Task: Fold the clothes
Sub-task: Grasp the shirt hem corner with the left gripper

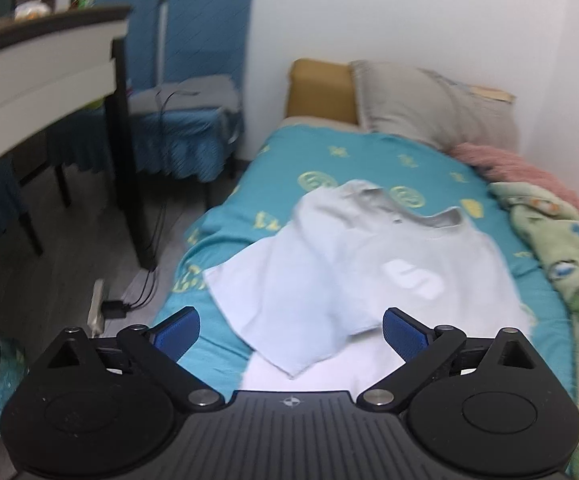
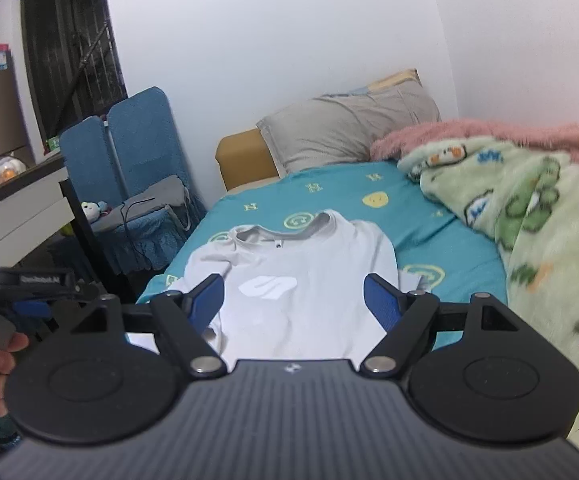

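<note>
Ahead of both tools, on the teal bedsheet (image 2: 429, 200), lies the white T-shirt (image 2: 309, 280), its long axis running away from me, grey collar at the far end and hem nearest; I judge a sleeve has been turned in on the left side. My left tool (image 1: 291, 334) hovers over the near hem with fingers spread wide, holding nothing; my right tool (image 2: 293, 304) is likewise spread and empty above the shirt's near half. Both sit about equally near. Just right of the shirt a green blanket (image 2: 529, 240) crowds the sheet; the pillow (image 2: 349, 132) lies well beyond
</note>
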